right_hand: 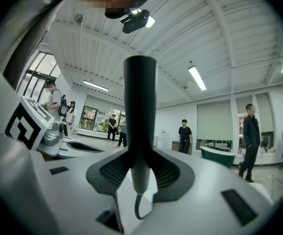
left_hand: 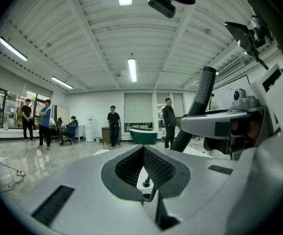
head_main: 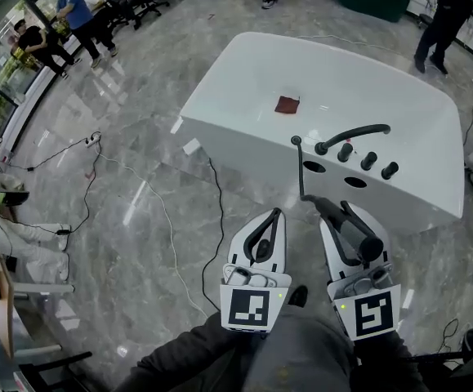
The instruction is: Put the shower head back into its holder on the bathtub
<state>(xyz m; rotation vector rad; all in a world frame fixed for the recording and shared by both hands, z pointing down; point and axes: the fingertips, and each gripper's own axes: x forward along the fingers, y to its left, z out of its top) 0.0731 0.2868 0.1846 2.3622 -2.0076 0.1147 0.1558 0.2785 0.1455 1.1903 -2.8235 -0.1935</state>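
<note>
At the lower right of the head view, the right gripper is clamped on the dark handle of the shower head, which lies between its jaws short of the bathtub and clear of its deck. Its own view shows both pads pressed against that handle, which rises upright through the middle of the frame, with the hose curling out beneath it. Back in the head view, the dark hose runs from a fitting on the tub deck down over the near edge to the shower head. Just left of it, the left gripper holds nothing; the left gripper view shows its jaws closed tip to tip, with the other gripper and the shower head handle at the right of that frame. On the white tub deck, above the grippers, sit a dark curved faucet spout, three dark knobs and two oval openings; which one is the holder I cannot tell. A reddish-brown cloth lies inside the tub. Cables trail across the grey marble floor at left, and people stand at the upper left and upper right.
</note>
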